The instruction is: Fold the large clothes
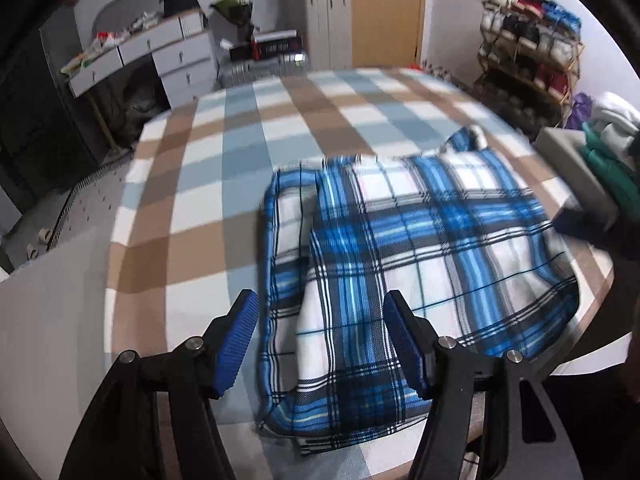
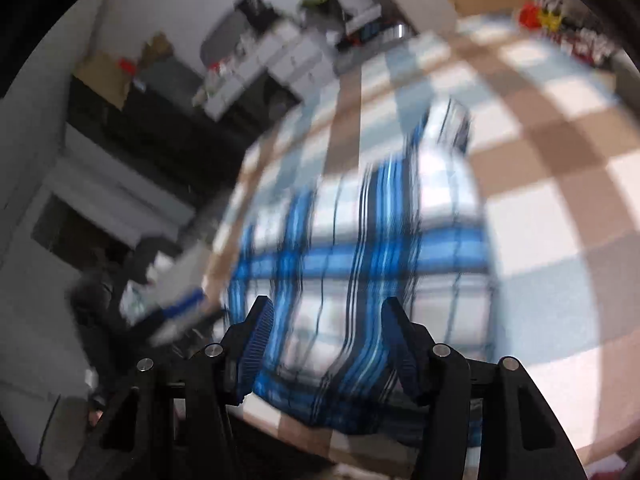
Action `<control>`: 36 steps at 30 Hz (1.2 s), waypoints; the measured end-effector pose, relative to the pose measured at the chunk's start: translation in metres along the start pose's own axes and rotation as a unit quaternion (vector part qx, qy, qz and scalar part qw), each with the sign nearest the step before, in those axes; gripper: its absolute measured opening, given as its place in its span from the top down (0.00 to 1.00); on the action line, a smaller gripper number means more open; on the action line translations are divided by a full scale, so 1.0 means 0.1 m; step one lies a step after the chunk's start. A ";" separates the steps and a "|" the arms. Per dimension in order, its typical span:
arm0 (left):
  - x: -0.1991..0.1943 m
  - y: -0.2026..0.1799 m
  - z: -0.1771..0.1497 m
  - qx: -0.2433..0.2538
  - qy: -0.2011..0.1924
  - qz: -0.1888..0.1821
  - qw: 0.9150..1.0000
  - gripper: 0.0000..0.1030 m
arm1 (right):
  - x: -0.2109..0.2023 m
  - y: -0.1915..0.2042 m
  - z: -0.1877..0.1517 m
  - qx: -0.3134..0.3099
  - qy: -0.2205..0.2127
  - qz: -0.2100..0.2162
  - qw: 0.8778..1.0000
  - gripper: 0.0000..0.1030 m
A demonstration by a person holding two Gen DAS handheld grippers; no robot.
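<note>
A blue, white and black plaid garment [image 1: 400, 240] lies folded into a rough rectangle on a table covered with a tan, white and pale-blue checked cloth [image 1: 208, 168]. My left gripper [image 1: 322, 304] is open, its blue pads just above the garment's near left corner, nothing between them. In the right wrist view the same garment [image 2: 360, 240] is motion-blurred; my right gripper [image 2: 328, 312] is open over its near edge and holds nothing.
A stack of folded clothes [image 1: 600, 172] sits at the table's right edge. Behind are white drawers [image 1: 160, 60], a white cabinet [image 1: 324, 24] and a shoe rack [image 1: 528, 52]. The table's near edge runs just under both grippers.
</note>
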State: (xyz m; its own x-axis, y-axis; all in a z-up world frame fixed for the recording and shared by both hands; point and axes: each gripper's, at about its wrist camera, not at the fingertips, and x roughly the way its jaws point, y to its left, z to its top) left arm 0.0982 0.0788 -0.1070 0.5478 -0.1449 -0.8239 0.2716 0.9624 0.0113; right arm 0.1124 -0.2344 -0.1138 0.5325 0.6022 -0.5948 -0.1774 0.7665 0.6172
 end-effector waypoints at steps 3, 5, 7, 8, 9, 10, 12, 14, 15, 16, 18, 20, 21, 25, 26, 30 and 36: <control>0.02 0.04 -0.02 -0.031 0.036 -0.010 0.999 0.42 | -0.22 -0.15 0.08 0.019 -0.061 -0.048 0.997 0.17; 0.07 0.10 -0.01 -0.063 0.053 -0.036 0.996 0.42 | -0.19 -0.27 0.12 0.029 -0.050 -0.071 0.996 0.17; 0.08 0.11 -0.02 -0.070 0.064 -0.045 0.994 0.40 | -0.09 -0.38 0.14 0.035 -0.019 -0.090 0.995 0.17; 0.11 0.11 -0.02 -0.071 0.069 -0.049 0.994 0.33 | -0.03 -0.43 0.15 0.039 -0.003 -0.091 0.995 0.17; 0.12 0.11 -0.02 -0.072 0.072 -0.054 0.993 0.28 | 0.03 -0.47 0.15 0.041 0.015 -0.086 0.995 0.17; 0.13 0.11 -0.02 -0.073 0.076 -0.055 0.993 0.26 | 0.07 -0.50 0.15 0.042 0.028 -0.086 0.995 0.17; 0.16 0.13 -0.02 -0.082 0.086 -0.063 0.991 0.24 | 0.17 -0.53 0.12 0.044 0.054 -0.082 0.994 0.17; 0.19 0.22 -0.03 -0.120 0.099 -0.093 0.983 0.24 | 0.24 -0.58 0.12 0.052 0.072 -0.065 0.994 0.17; 0.20 0.26 -0.03 -0.133 0.102 -0.104 0.980 0.24 | 0.24 -0.58 0.13 0.048 0.069 -0.064 0.994 0.17; 0.23 0.29 -0.04 -0.143 0.109 -0.119 0.976 0.24 | 0.26 -0.58 0.15 0.047 0.076 -0.055 0.995 0.17; 0.24 0.30 -0.05 -0.145 0.116 -0.137 0.973 0.24 | 0.29 -0.59 0.16 0.056 0.086 -0.028 0.994 0.17; 0.25 0.31 -0.06 -0.147 0.122 -0.157 0.969 0.24 | 0.29 -0.59 0.16 0.052 0.087 -0.027 0.994 0.17; 0.25 0.30 -0.07 -0.145 0.125 -0.167 0.967 0.24 | 0.28 -0.58 0.15 0.049 0.088 -0.025 0.995 0.18; 0.22 0.25 -0.08 -0.131 0.134 -0.180 0.966 0.47 | 0.23 -0.64 0.14 0.055 0.087 -0.027 0.994 0.40; 0.22 0.25 -0.07 -0.133 0.137 -0.190 0.963 0.59 | 0.22 -0.67 0.14 0.064 0.085 -0.018 0.994 0.44; 0.20 0.33 -0.07 -0.135 0.130 -0.208 0.960 0.67 | 0.11 -0.67 0.14 0.077 0.074 0.040 0.993 0.47; 0.26 0.60 -0.14 -0.191 0.137 -0.250 0.939 0.67 | 0.08 -0.72 0.12 0.130 0.075 0.176 0.973 0.41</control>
State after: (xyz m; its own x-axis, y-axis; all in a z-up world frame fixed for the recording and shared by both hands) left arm 0.1171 0.1358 -0.1355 0.1889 -0.5864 -0.7877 0.1078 0.8096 -0.5769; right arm 0.1395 -0.2880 -0.1566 0.3470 0.8575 -0.3797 -0.1015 0.4369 0.8938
